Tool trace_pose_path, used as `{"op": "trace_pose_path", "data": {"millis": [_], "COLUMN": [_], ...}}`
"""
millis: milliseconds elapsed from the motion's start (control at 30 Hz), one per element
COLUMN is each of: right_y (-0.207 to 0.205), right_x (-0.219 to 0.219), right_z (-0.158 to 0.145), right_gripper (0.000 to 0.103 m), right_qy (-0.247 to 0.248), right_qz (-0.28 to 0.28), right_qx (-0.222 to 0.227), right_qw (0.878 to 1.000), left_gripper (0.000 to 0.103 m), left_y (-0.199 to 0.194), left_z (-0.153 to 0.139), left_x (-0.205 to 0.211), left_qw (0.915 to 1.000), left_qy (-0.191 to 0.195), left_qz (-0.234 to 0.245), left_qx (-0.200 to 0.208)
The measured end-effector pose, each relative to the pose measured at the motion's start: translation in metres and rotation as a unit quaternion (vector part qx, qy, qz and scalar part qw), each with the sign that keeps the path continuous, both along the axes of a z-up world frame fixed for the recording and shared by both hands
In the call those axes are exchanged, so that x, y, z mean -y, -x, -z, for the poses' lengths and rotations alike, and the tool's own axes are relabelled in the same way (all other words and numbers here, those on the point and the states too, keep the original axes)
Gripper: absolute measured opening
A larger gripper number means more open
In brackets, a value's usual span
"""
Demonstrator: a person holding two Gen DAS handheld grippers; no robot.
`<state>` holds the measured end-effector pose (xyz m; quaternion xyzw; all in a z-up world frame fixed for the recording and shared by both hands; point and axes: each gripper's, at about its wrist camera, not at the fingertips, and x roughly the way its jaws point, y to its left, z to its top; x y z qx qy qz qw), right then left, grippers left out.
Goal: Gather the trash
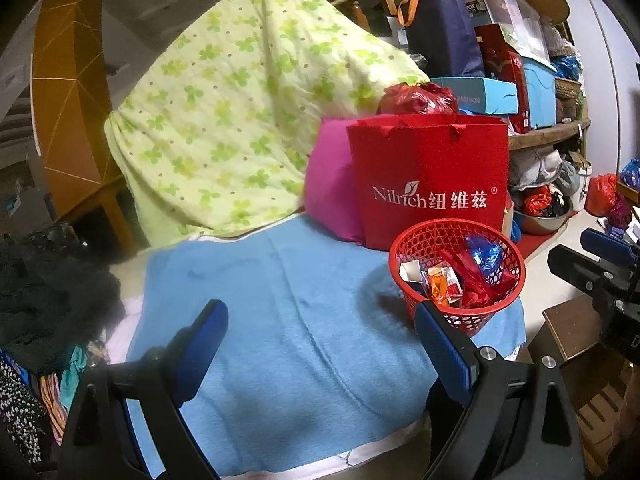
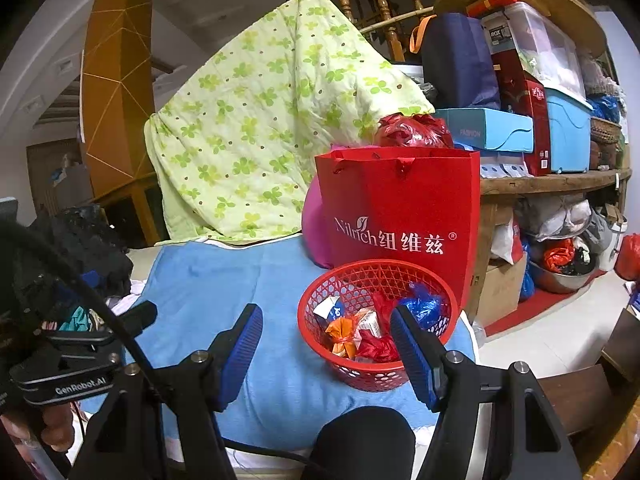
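Trash (image 2: 374, 330) sits in the round red plastic mesh basket (image 2: 320, 300) on the blue towel; my left gripper (image 1: 320, 354) and right gripper (image 2: 326, 354) jaws gape empty, so collecting looks done, next check for strays.

Red mesh basket (image 2: 378, 320): wrappers inside piled and crumpled, print too small to read; near rim at 6 o'clock hidden by right tool (image 2: 326, 354) finger.

Left view: left tool (image 1: 320, 350) finger covers basket's 7 o'clock rim.

Pink cushion (image 1: 330, 184): mostly hidden behind red paper bag (image 1: 430, 178).

Red plastic bag (image 2: 412, 131): only top shows above paper bag.

Floral quilt (image 1: 240, 112): conceals whatever it is draped over.

Dark clothing heap (image 1: 48, 292): at 9 o'clock, cut by frame edge, items indistinct.

Shelf (image 2: 552, 182): goods at 2 o'clock overlap; labels unreadable.
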<state>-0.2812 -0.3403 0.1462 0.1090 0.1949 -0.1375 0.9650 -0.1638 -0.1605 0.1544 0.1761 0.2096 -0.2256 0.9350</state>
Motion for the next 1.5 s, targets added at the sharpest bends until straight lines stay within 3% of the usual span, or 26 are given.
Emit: {"op": "trace_pose_path", "data": {"millis": [1500], "right_y": [-0.0052], "right_x": [-0.002], "right_z": [0.0031], "right_gripper": [0.07], "right_qy": [-0.002], "right_qz": [0.013], "right_qx": [0.009], "right_qw": [1.0], "left_gripper": [0.094], "left_y": [0.002], "left_z": [0.0053], "left_x": [-0.0087], "left_qw": [0.9999], "left_qy": [-0.007], "left_qz": [-0.013], "left_qx": [-0.005]}}
